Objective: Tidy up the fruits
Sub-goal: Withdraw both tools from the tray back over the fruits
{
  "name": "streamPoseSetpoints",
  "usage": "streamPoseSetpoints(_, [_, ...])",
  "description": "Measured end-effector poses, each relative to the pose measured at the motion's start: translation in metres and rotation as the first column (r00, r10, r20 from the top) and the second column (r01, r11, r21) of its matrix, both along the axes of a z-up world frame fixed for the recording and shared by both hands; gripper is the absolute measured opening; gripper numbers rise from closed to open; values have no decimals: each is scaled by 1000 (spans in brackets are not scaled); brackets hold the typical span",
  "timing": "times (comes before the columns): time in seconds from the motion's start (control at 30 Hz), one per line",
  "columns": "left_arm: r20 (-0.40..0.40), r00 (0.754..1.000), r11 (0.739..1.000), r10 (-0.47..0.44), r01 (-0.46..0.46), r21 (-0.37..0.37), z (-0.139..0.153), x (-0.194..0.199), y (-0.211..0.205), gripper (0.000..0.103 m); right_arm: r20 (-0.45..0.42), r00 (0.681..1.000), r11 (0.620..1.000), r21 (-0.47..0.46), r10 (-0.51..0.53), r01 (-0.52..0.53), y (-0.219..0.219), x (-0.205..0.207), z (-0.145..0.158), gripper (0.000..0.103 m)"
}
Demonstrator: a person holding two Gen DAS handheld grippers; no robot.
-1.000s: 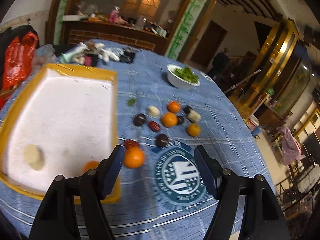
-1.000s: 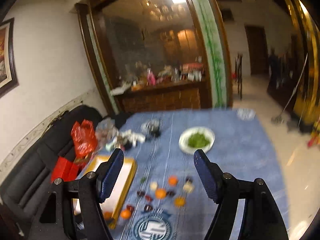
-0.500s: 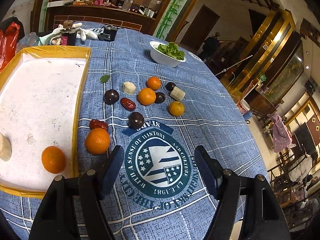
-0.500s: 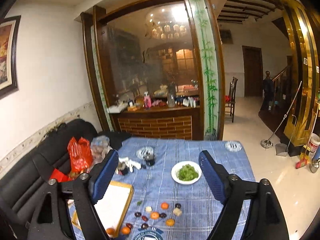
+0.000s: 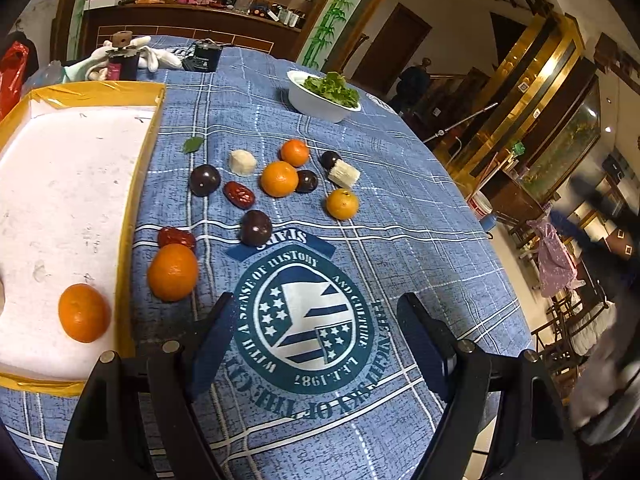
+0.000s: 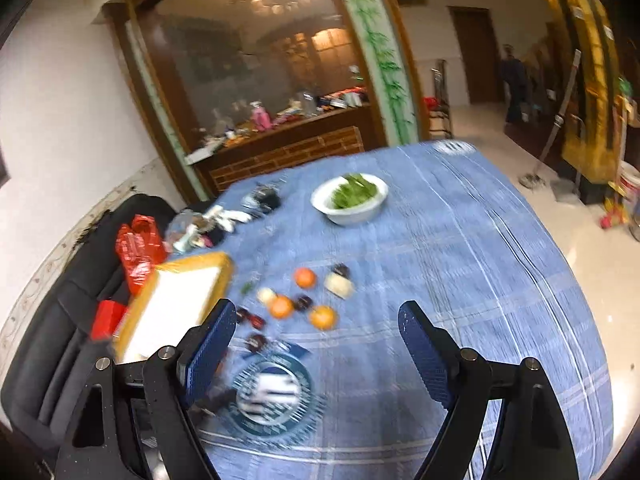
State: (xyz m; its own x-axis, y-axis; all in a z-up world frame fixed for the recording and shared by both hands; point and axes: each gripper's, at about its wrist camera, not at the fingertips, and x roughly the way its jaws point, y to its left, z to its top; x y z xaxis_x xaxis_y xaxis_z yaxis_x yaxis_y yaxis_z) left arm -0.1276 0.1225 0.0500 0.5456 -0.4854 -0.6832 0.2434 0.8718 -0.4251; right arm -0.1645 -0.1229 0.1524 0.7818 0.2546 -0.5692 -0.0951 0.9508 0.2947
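Left gripper (image 5: 316,344) wide open, empty; right gripper (image 6: 312,352) same (view blurred). Round orange mandarin (image 5: 173,272) sits just outside the yellow-rimmed white tray (image 5: 138,184). Straddle it, close gently, lift over the rim beside the tray's orange (image 5: 84,313).

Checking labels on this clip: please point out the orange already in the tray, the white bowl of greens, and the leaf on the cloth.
orange in the tray (image 5: 84,313), left wrist view, centre of its peel.
white bowl (image 5: 316,105), left wrist view, outer wall.
green leaf (image 5: 193,145), left wrist view, middle of the blade.
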Motion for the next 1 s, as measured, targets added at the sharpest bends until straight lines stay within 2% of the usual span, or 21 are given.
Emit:
streamPoseSetpoints(0.17, [20,1000,999,-19,20,-29,6,-8,-5,80,-12,996,995,-35,-93,92,-38,-39,-38,87])
streamPoseSetpoints(0.3, [19,998,998,-58,58,10,6,-8,-21,80,-40,979,980,-4,-199,199,-83,-76,-69,87])
streamPoseSetpoints(0.37, [23,997,998,-69,69,4,10,-11,-29,80,-50,967,968,7,-249,250,-102,-91,-78,87])
streamPoseSetpoints(0.5, [46,993,994,-111,111,15,16,-24,-48,80,-29,935,935,22,-353,353,-140,-129,-79,87])
streamPoseSetpoints(0.6, [33,988,989,-148,147,34,13,-33,-62,80,-3,910,910,38,-414,413,-160,-151,-78,87])
streamPoseSetpoints(0.8, [47,981,981,-186,183,55,17,-50,-78,80,9,871,870,41,-491,491,-187,-176,-80,87])
streamPoseSetpoints(0.9, [50,981,982,-186,183,54,18,-53,-80,80,12,865,865,19,-501,501,-187,-179,-81,87])
streamPoseSetpoints(1.0, [52,981,981,-188,185,56,17,-54,-80,80,11,874,874,-10,-487,487,-180,-177,-83,87])
